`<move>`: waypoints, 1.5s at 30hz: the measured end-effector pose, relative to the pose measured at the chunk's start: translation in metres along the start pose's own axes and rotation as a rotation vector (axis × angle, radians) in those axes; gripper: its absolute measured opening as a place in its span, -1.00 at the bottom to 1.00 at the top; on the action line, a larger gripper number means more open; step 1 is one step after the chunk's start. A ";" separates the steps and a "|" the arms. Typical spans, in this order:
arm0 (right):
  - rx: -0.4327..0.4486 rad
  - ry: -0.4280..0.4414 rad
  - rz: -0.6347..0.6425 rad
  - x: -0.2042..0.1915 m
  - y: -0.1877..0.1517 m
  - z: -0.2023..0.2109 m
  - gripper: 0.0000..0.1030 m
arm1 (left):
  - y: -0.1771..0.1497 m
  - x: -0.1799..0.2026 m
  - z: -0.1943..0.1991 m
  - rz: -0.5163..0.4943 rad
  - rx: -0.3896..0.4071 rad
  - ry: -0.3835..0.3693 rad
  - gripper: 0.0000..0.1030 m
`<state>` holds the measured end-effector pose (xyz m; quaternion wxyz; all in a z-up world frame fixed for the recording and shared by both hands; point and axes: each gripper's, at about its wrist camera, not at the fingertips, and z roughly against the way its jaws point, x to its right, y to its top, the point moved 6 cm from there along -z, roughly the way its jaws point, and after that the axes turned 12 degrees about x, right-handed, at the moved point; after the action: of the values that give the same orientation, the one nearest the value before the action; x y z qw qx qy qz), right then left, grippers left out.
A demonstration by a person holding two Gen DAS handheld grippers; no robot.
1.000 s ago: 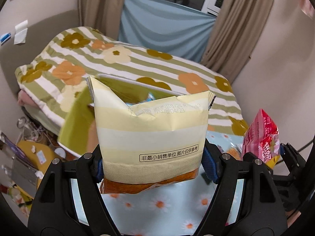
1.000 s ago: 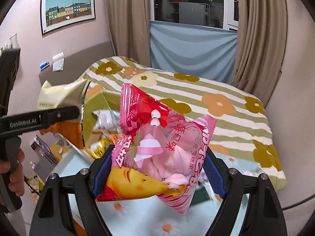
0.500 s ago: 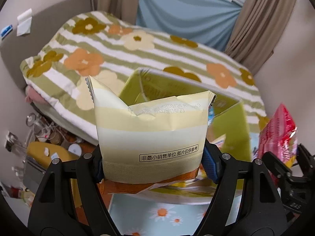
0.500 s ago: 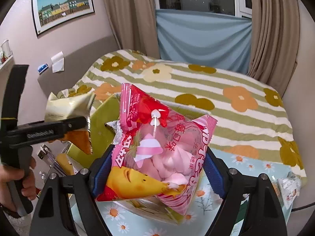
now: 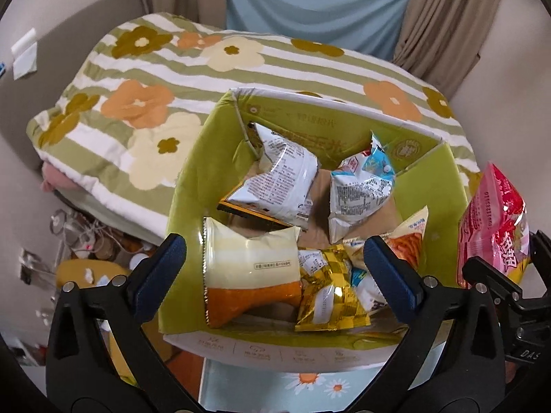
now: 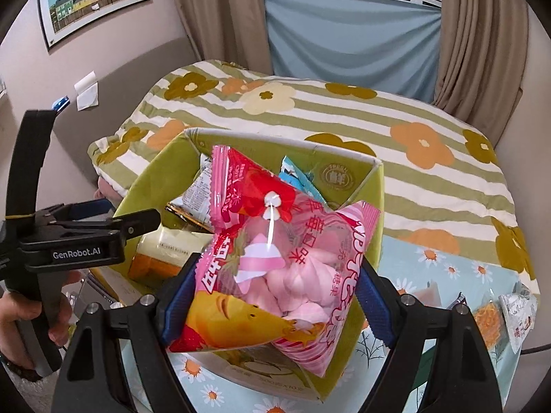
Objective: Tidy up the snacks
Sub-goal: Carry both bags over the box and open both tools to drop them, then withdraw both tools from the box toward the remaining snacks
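The left gripper (image 5: 275, 265) hangs above the green carton (image 5: 193, 186), its fingers (image 5: 162, 268) opening, clear of the cream-and-orange snack bag (image 5: 251, 275) lying at the carton's 7 o'clock corner. The right gripper (image 6: 275, 299) has its fingers clamped on the pink marshmallow bag (image 6: 275, 261) above the carton's 5 o'clock side.

Home bedrm — bed (image 6: 344, 110), curtains (image 6: 220, 13)

Both tongs are matte black plastic frames with triangular cut-outs, silver screw heads at the joints and ridged blue pads inside the fingers (image 5: 162, 272), and the left tongs (image 6: 113, 230) carry white "GenRobot.AI" lettering on the side.
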<state>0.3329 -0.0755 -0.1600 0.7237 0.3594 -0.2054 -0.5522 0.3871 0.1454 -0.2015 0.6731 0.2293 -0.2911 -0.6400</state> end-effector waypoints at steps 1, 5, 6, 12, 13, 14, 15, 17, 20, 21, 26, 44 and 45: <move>-0.005 0.001 0.003 0.000 -0.001 -0.001 0.56 | -0.001 0.001 0.003 -0.009 0.004 0.006 0.98; -0.037 0.018 0.001 -0.001 -0.003 -0.004 0.56 | -0.004 0.005 0.013 -0.054 0.014 0.035 0.98; -0.042 0.019 -0.001 -0.002 -0.004 -0.006 0.58 | -0.005 0.005 0.014 -0.057 0.015 0.039 0.98; -0.018 0.047 0.018 -0.005 -0.015 -0.010 0.99 | -0.014 -0.004 0.025 -0.023 0.015 0.049 0.98; -0.025 0.048 0.019 -0.005 -0.017 -0.010 0.99 | -0.016 -0.006 0.026 -0.020 0.014 0.053 0.98; -0.027 0.049 0.018 -0.005 -0.020 -0.009 0.99 | -0.018 -0.007 0.027 -0.015 0.011 0.058 0.98; -0.025 0.052 0.017 -0.006 -0.022 -0.007 0.99 | -0.020 -0.009 0.028 -0.007 0.007 0.060 0.98; -0.022 0.058 0.023 -0.007 -0.023 -0.003 0.99 | -0.024 -0.011 0.031 0.004 0.003 0.061 0.98; -0.009 0.047 0.042 -0.009 -0.023 0.006 0.99 | -0.026 -0.010 0.039 0.009 0.011 0.057 0.98; -0.006 0.043 0.042 -0.010 -0.022 0.008 0.99 | -0.026 -0.010 0.043 0.009 0.017 0.055 0.98; 0.027 0.025 0.027 -0.008 -0.016 0.028 0.99 | -0.021 -0.003 0.059 0.010 0.042 0.034 0.98; 0.179 -0.184 -0.124 0.074 -0.011 0.145 0.99 | 0.004 0.119 0.115 -0.146 0.162 -0.235 0.98; 0.179 -0.204 -0.150 0.083 -0.016 0.151 0.99 | 0.002 0.128 0.116 -0.159 0.157 -0.253 0.98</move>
<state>0.2431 -0.2001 -0.0807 0.6208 0.3786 -0.2987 -0.6181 0.3110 0.0253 -0.1035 0.5583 0.2214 -0.4036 -0.6902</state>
